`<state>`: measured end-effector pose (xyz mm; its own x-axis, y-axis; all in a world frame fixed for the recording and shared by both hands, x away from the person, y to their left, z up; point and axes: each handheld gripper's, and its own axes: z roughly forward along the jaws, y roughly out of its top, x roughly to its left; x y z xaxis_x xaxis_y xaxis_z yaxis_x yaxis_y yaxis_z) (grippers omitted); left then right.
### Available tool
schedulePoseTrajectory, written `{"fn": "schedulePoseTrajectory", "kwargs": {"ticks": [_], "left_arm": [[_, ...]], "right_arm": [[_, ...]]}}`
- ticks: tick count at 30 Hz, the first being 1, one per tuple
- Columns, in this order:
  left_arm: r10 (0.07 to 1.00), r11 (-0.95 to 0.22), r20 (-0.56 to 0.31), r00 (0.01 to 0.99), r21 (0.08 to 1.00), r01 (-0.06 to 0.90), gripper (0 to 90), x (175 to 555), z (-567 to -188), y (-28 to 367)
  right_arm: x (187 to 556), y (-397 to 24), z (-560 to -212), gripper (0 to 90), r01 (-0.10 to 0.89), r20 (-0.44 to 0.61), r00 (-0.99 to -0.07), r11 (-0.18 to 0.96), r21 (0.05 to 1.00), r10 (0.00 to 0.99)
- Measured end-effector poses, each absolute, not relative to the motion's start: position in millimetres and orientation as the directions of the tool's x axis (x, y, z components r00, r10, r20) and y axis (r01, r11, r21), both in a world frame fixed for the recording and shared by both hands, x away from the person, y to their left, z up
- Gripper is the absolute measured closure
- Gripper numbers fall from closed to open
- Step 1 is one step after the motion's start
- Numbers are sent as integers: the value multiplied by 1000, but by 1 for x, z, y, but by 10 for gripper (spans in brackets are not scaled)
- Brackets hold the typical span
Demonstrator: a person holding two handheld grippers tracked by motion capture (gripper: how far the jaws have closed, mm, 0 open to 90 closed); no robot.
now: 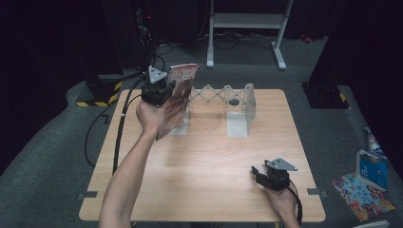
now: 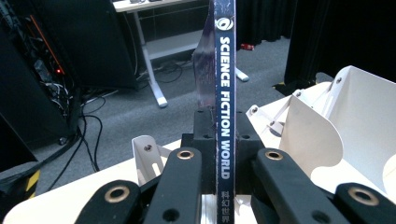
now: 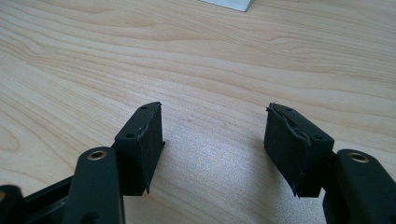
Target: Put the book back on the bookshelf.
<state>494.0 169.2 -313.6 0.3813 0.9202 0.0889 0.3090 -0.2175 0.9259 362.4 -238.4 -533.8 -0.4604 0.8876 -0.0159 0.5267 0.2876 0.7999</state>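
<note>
My left gripper [image 1: 164, 92] is shut on a thin magazine [image 1: 178, 97], held upright at the table's far left beside the white expandable rack [image 1: 223, 97]. In the left gripper view the dark spine of the magazine [image 2: 224, 93] reads "SCIENCE FICTION WORLD" and stands clamped between the black pads [image 2: 207, 140]; the rack's white dividers [image 2: 327, 130] lie just to the right. My right gripper [image 1: 259, 175] rests low over the table's near right. Its jaws stand open in the right gripper view, with bare wood between the fingertips [image 3: 144, 135].
The wooden table [image 1: 204, 156] carries the rack along its far edge. A white desk frame [image 1: 247, 28] stands behind on the grey floor. Colourful books [image 1: 368, 183] lie on the floor at the right. Cables [image 1: 119, 128] trail off the table's left side.
</note>
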Motion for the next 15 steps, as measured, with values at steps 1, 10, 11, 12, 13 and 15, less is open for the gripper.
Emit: {"fn": "schedulePoseTrajectory", "kwargs": {"ticks": [1,10,11,12,13,15], "left_arm": [[920,-218,89,381,926,309,842,494,-314,169],[930,-156,45,365,947,280,842,498,-329,173],[929,-155,44,367,948,279,842,498,-330,173],[928,-151,40,370,949,277,841,497,-331,174],[928,-151,40,370,950,274,841,496,-332,174],[927,-154,42,374,949,275,840,494,-332,175]], "right_arm": [[362,-238,-534,371,527,-16,-460,288,800,888],[362,-238,-534,371,526,-17,-461,288,800,887],[362,-238,-534,371,525,-17,-461,289,800,887],[362,-238,-534,371,528,-14,-460,286,800,888],[362,-238,-534,370,528,-14,-460,286,800,888],[362,-238,-534,370,527,-15,-460,287,800,888]]}}
